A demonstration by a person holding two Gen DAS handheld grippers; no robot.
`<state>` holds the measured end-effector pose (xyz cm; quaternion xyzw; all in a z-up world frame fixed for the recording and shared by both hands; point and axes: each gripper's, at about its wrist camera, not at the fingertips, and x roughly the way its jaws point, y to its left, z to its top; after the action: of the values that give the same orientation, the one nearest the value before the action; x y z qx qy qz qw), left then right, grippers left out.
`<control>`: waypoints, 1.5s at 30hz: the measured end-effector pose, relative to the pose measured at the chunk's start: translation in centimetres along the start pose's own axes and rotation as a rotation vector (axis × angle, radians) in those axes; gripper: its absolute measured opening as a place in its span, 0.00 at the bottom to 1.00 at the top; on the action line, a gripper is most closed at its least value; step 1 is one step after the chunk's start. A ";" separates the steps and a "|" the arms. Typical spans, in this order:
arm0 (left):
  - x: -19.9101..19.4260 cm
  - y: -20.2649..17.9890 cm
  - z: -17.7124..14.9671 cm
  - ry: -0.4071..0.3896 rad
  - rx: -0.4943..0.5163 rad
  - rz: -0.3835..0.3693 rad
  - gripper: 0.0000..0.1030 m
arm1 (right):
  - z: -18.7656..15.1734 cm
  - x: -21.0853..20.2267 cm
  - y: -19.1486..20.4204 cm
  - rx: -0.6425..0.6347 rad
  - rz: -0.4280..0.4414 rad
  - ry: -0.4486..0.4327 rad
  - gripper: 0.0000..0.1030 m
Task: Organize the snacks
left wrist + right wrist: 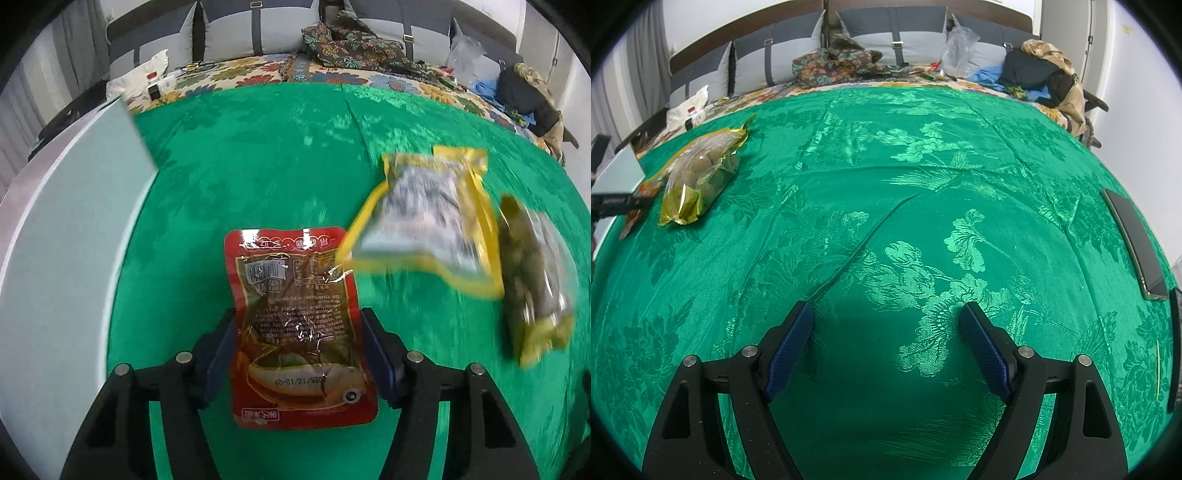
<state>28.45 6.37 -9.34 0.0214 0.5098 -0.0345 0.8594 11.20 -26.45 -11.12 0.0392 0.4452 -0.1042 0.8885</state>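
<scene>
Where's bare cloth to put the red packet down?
Free: the green cloth ahead of the open right tool, up to the phone. Crowded: beside the left tool holding the red packet, the yellow packet and green-snack bag.

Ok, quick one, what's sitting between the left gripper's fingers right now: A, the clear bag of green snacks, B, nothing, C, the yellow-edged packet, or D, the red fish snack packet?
D: the red fish snack packet sits clamped between the left gripper fingers, while the other two packs lie off to its right.
</scene>
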 end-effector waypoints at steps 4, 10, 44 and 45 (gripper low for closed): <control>-2.7 0.5 -4.9 0.004 -0.015 -0.013 0.61 | 0.0 0.0 0.0 0.000 0.000 0.000 0.83; -6.0 0.1 -11.5 -0.021 -0.044 -0.034 0.67 | 0.0 0.0 0.0 0.000 0.000 0.000 0.83; -4.8 0.3 -13.0 -0.122 -0.061 0.027 1.00 | 0.0 0.1 0.0 0.001 0.002 0.000 0.83; -4.8 0.3 -13.0 -0.122 -0.061 0.027 1.00 | 0.0 0.1 0.0 0.001 0.002 0.000 0.83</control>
<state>14.81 7.76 -11.34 -0.0001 0.4569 -0.0084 0.8895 11.27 -26.46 -11.17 0.0399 0.4452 -0.1036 0.8885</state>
